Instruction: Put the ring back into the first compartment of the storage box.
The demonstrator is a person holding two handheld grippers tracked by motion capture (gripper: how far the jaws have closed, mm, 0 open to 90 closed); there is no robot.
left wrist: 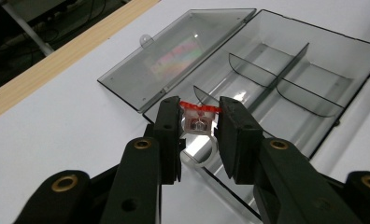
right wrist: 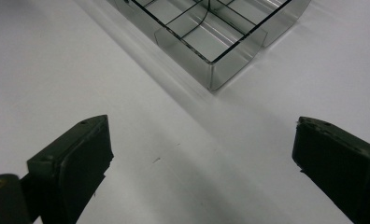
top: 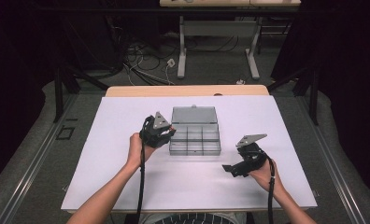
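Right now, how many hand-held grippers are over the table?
2. The left hand-held gripper is at the open organizer box's left edge, shut on a small ring. The right hand-held gripper sits right of the box, open.

I'm working in a lab: black curtains (top: 29, 51), loose floor cables (top: 141, 65) and a white-topped desk (top: 127, 186) show it.

A smoky grey see-through compartment box (left wrist: 286, 84) lies on a white sheet (top: 127, 177) over a light wooden table (top: 188, 90), and black-jawed grippers flank it, one holding a clear ring with a red-topped setting (left wrist: 199, 119).
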